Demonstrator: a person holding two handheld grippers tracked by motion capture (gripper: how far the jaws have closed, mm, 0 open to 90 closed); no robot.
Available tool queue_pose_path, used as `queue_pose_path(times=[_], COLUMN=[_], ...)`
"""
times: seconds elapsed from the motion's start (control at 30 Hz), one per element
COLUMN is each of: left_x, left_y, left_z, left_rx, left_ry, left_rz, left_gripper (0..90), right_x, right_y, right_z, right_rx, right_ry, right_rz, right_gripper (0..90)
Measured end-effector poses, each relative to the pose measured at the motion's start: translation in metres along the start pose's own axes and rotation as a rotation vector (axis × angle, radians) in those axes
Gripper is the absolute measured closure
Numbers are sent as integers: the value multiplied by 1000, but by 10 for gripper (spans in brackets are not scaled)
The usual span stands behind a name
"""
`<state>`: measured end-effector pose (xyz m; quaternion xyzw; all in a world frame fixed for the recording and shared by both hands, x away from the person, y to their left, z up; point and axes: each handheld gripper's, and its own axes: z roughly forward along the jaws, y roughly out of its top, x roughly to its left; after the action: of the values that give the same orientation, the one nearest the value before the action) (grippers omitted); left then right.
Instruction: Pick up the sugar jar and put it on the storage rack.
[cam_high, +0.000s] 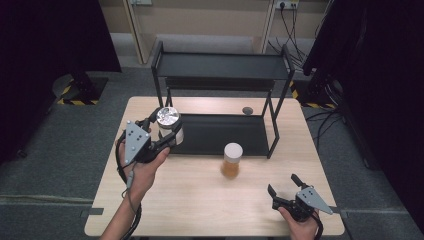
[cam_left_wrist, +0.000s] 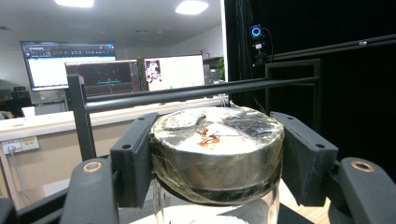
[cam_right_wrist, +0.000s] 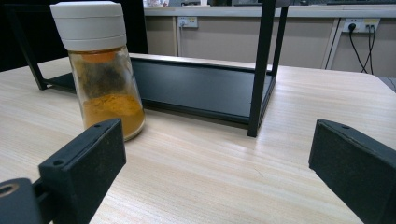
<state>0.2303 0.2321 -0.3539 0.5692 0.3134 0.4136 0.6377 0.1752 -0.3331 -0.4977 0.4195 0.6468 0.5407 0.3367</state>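
Left gripper (cam_high: 167, 129) clamps a silver-lidded jar (cam_high: 168, 118) at the rack's (cam_high: 220, 135) left end.

The jaws press the lid's two sides, seen close up in the left gripper view, where the jar (cam_left_wrist: 217, 154) sits upright between them with clear glass below; the rack's bar crosses just behind it. In the high view the jar hangs over the left edge of the rack's lower shelf. The right gripper (cam_high: 284, 190) rests low at the table's (cam_high: 200, 200) near right corner, jaws spread wide with nothing between them. The white-capped spice jar (cam_right_wrist: 100, 70) stands ahead and left of those jaws, well apart, just before the shelf.
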Motion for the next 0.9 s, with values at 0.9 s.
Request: queue_pose_path(times=[0.9], left_x=[6], left_y=[26], left_z=[19], left_rx=[-35], left_ry=[10], left_rz=[12], left_gripper=[349], right_x=[-1], right_y=[-1], right_z=[0], right_rx=[-3], right_ry=[1], right_rz=[2], right_gripper=[41])
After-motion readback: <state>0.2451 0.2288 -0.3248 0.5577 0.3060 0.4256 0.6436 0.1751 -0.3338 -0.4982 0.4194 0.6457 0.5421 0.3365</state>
